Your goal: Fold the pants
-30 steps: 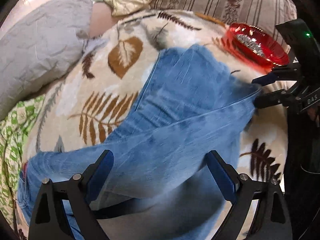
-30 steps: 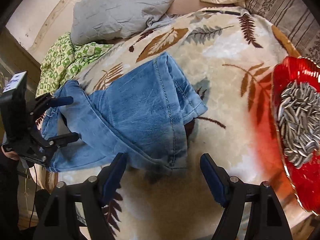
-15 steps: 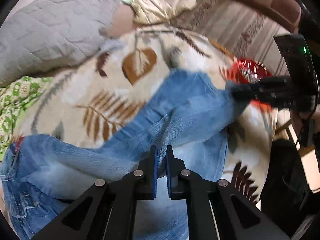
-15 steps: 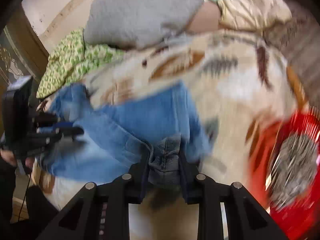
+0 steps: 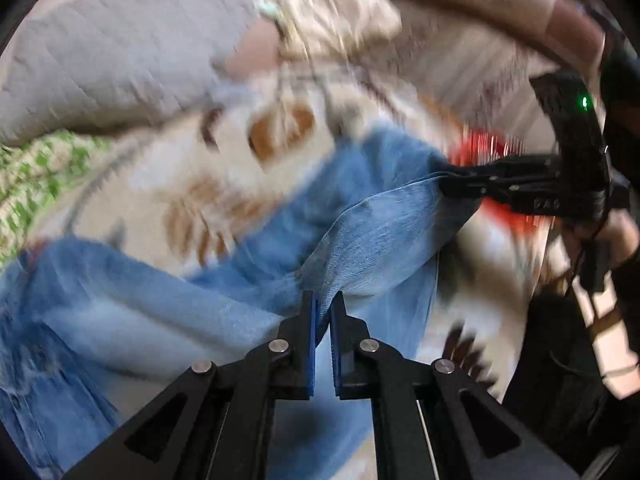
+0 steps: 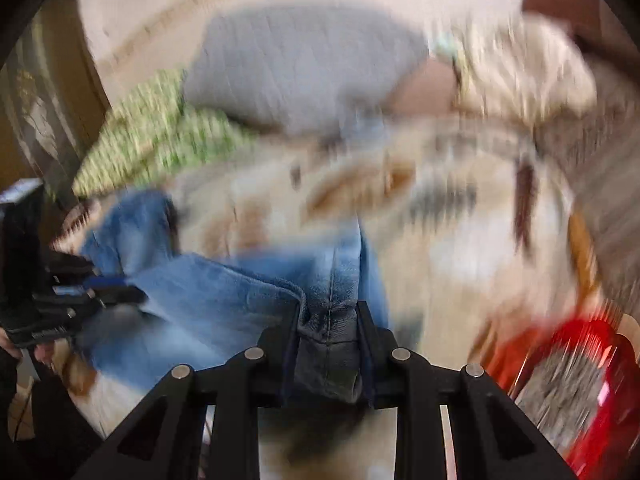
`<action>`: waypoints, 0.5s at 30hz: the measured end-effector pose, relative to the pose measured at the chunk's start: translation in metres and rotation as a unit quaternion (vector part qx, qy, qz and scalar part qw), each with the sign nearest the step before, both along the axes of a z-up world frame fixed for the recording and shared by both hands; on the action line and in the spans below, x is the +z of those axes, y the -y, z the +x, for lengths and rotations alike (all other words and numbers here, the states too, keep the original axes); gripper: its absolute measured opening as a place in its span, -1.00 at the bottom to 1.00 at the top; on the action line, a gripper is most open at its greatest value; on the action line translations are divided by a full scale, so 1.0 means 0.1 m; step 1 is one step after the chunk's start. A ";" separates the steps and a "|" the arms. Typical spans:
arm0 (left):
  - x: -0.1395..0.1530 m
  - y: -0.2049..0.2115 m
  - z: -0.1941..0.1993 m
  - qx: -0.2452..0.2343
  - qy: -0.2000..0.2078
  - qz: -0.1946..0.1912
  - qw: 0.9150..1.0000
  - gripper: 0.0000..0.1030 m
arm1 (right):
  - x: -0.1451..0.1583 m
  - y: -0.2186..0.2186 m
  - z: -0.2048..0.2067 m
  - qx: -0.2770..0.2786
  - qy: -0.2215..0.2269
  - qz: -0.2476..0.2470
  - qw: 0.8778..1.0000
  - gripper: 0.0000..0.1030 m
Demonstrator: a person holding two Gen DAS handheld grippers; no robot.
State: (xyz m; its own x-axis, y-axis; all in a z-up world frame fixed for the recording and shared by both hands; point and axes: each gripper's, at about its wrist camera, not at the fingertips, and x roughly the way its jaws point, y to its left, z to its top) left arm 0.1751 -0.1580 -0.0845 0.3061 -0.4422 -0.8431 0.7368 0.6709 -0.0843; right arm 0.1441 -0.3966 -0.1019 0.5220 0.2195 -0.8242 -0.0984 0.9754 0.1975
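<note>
Blue denim pants [image 5: 224,292] lie on a cream blanket with a brown leaf pattern [image 5: 188,168]. My left gripper [image 5: 323,308] is shut on a fold of the pants' edge and holds it raised. My right gripper [image 6: 328,316] is shut on a thick bunch of the pants [image 6: 224,300] at a seam. A stretch of lifted denim hangs between the two grippers. Each gripper shows in the other's view, the right one [image 5: 452,184] at the right, the left one [image 6: 132,292] at the left. Both views are blurred by motion.
A red glass bowl of sunflower seeds [image 6: 576,392] stands on the blanket at the right, close to my right gripper. A grey cushion [image 5: 112,60] and a green patterned cloth [image 6: 156,148] lie at the back left. A cream pillow [image 6: 524,76] lies at the back.
Both grippers were open over the flat pants a second ago. They have closed on the denim and lifted it off the blanket.
</note>
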 end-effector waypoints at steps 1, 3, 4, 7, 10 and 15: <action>-0.12 0.02 -0.02 -0.002 -0.014 0.015 1.000 -0.89 | -0.09 0.00 -0.04 0.003 -0.017 0.002 1.000 -0.46; -0.28 0.02 -0.07 0.001 -0.029 0.020 0.999 -0.89 | -0.27 -0.04 -0.13 0.009 -0.045 0.000 0.999 -0.46; -0.33 0.00 -0.09 0.003 -0.029 0.017 0.999 -0.89 | -0.32 -0.05 -0.17 0.011 -0.052 -0.001 0.999 -0.46; -0.34 -0.04 -0.11 0.008 -0.028 0.007 1.000 -0.88 | -0.27 -0.01 -0.19 0.008 -0.046 0.006 0.999 -0.46; -0.33 -0.03 -0.12 0.006 -0.024 0.012 1.000 -0.87 | -0.30 0.00 -0.19 0.009 -0.053 0.007 0.999 -0.45; -0.01 -0.11 -0.10 0.014 -0.025 -0.031 0.999 -0.35 | -0.25 0.09 -0.33 -0.017 -0.051 0.021 0.998 -0.12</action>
